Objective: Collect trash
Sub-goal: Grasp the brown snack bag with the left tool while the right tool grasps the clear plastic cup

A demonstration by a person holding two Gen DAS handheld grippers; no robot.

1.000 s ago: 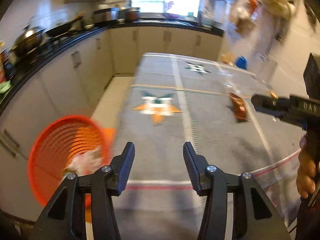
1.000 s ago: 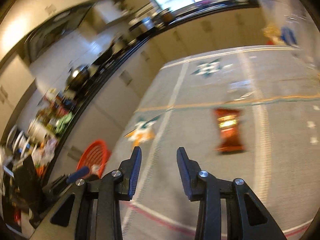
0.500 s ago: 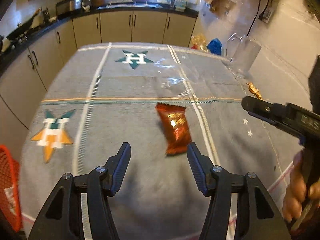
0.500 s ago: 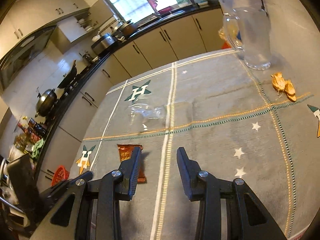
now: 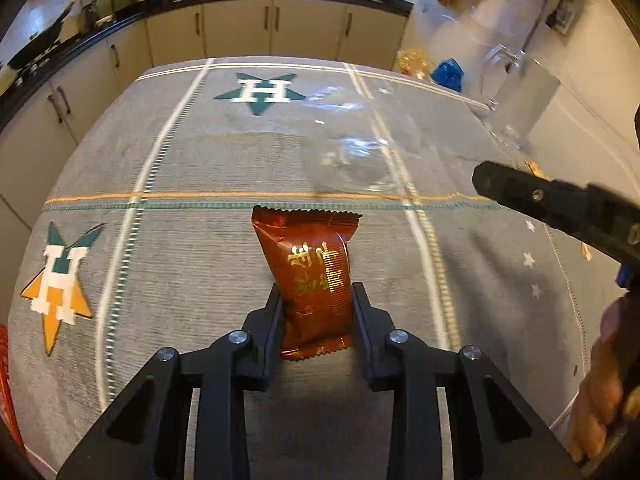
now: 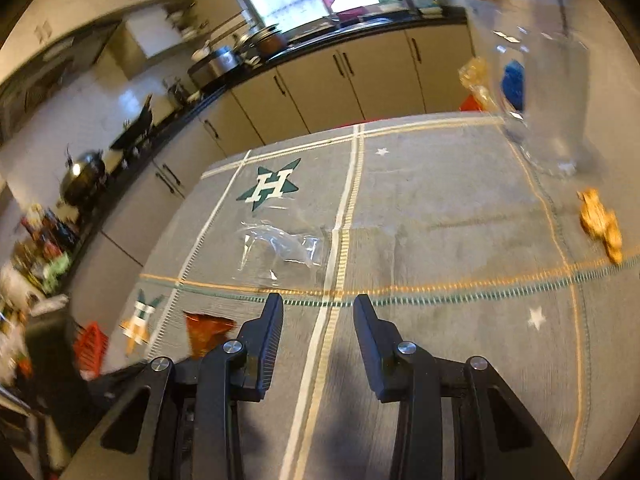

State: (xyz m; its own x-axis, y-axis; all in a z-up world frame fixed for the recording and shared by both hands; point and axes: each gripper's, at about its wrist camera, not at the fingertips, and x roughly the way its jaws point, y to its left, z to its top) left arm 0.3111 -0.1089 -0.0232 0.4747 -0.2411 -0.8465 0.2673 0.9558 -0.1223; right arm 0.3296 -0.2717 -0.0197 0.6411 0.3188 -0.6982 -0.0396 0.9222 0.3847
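Grasp step: left gripper [image 5: 317,300] pinching near half of red snack wrapper [image 5: 312,276], which lies near-centre on grey tablecloth [image 5: 180,264]. Wrapper's long axis runs near-to-far, crimped top pointing far. Right gripper [image 6: 318,312] spread, holding nothing. Next, likely: lift, carry left to orange basket [image 6: 90,346]

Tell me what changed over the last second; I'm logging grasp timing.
The left gripper swung from the orange basket to the red packet and its fingers now flank it, apparently touching. The right gripper turned toward the clear wrapper, open and empty. Packet, wrapper and glass jug stayed put.
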